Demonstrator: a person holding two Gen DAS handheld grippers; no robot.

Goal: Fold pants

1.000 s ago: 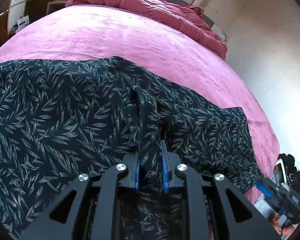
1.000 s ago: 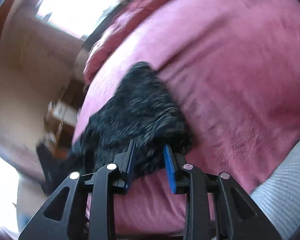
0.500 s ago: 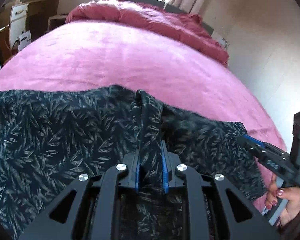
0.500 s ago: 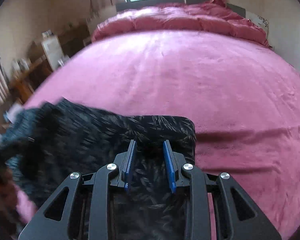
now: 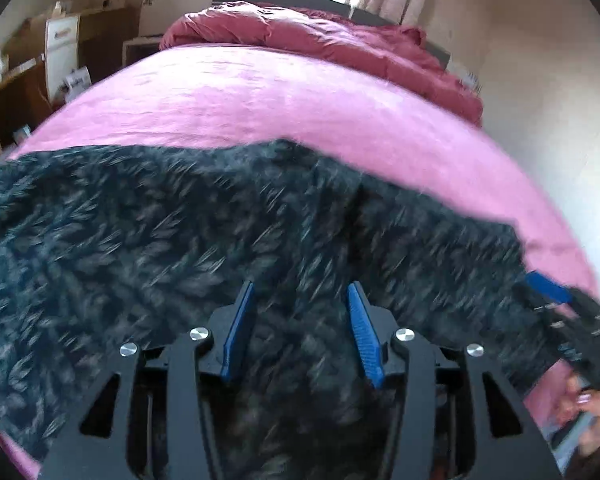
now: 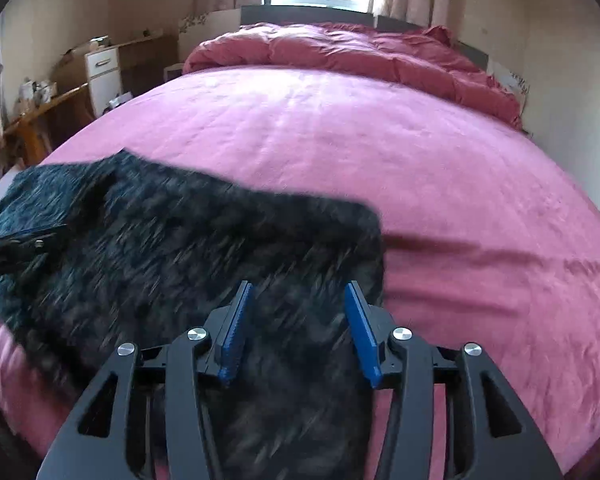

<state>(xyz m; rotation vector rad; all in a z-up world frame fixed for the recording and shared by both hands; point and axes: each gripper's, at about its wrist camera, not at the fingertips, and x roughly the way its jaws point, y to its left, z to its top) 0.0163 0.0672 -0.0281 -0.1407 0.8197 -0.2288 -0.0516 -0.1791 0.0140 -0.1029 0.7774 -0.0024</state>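
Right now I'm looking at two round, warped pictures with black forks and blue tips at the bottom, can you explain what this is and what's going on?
No robot here: a person holds a two-finger tool in each hand, and each carries a wide-angle camera looking along its fingers. One picture is from the left tool, the other from the right tool. The blue strips are the gripping pads. A pair of dark leaf-print pants lies on a bed with a pink sheet and a bunched red duvet at the far end. Both tools have just been opening; the pads stand apart over the cloth and grip nothing. A hand shows at the left picture's edge.
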